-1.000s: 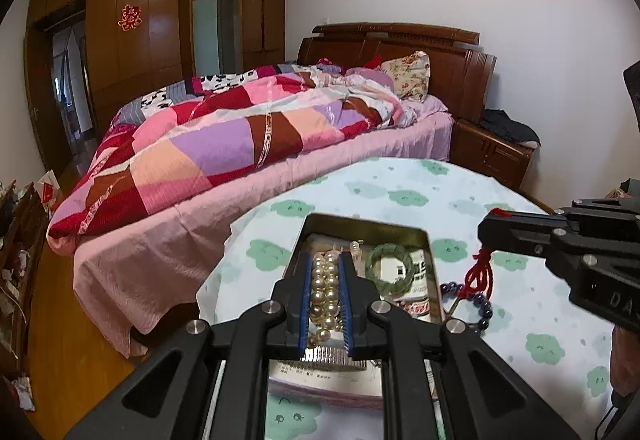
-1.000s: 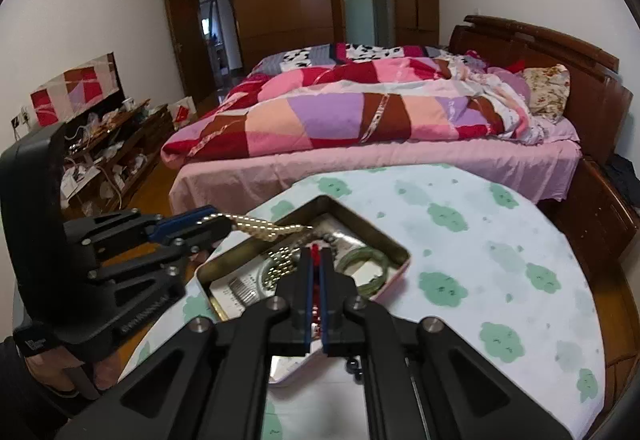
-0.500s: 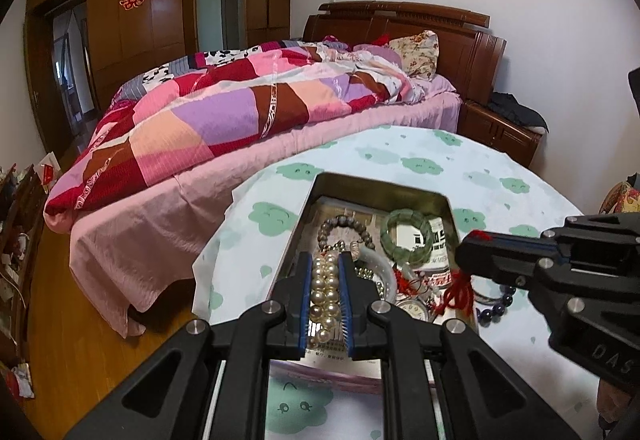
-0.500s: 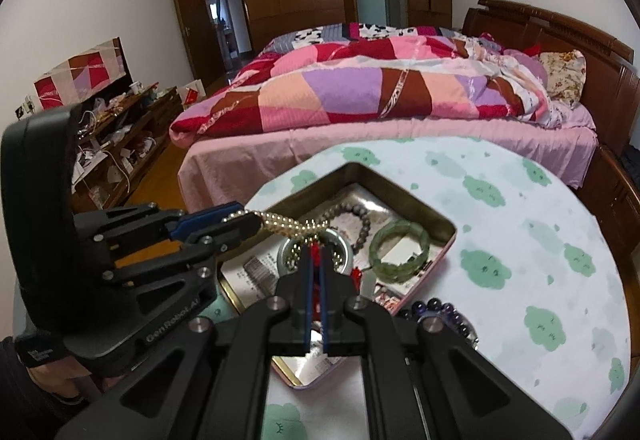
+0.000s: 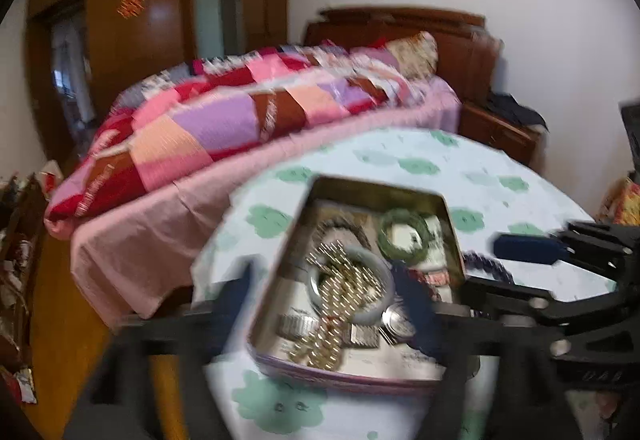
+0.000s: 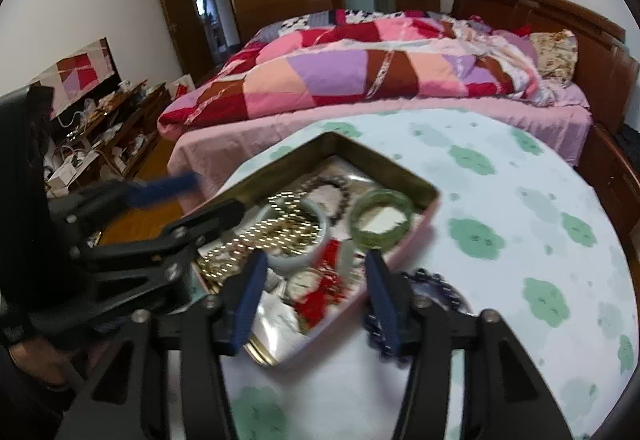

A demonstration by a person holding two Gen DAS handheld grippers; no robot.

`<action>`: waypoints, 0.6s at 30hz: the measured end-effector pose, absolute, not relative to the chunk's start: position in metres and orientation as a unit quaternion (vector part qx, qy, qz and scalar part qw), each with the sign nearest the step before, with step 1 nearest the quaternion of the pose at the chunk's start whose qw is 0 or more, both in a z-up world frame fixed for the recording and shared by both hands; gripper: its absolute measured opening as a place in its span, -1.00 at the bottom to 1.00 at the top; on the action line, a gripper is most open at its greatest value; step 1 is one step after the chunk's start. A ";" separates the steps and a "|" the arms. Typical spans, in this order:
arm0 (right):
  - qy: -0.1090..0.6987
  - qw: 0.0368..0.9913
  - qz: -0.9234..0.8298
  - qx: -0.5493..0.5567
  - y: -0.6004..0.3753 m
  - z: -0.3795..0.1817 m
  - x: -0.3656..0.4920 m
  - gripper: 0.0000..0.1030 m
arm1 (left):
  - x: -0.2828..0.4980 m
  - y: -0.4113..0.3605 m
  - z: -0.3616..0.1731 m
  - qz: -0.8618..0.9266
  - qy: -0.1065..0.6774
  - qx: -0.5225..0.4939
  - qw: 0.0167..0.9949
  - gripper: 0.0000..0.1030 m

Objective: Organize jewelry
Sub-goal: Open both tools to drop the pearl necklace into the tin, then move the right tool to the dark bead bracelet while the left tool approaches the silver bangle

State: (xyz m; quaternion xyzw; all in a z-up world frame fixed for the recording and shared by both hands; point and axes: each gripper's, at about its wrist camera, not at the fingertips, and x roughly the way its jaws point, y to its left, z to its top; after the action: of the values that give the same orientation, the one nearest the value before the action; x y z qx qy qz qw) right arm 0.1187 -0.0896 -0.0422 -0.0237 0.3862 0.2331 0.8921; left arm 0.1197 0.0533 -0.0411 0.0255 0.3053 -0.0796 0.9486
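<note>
Shiny metal tin [image 6: 400,182], glossy bead necklace [image 6: 288,218], matt cloth tablecloth [image 6: 520,240].

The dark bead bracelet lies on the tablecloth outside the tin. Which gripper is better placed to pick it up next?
Right. In its own view the right gripper, jaws opening and empty, has one finger just above the dark bead bracelet. The left gripper, also opening, hangs over the tin, farther from it.

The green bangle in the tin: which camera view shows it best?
The right wrist view shows the green bangle best: it is sharper there, lying in the tin near its right wall. The left wrist view also shows the whole bangle, but motion blur smears its outline.
</note>
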 end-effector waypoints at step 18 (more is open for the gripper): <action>0.454 0.881 0.130 -0.027 -0.170 -0.089 0.137 0.14 | 0.119 0.044 -0.056 -0.061 0.334 -0.013 0.941 0.84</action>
State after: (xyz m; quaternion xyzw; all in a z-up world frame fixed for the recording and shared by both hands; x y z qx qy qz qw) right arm 0.1371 -0.1700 -0.0889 -0.0266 0.4542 0.1305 0.8809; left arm 0.1188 0.0438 -0.0558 -0.0128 0.3337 -0.0610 0.9406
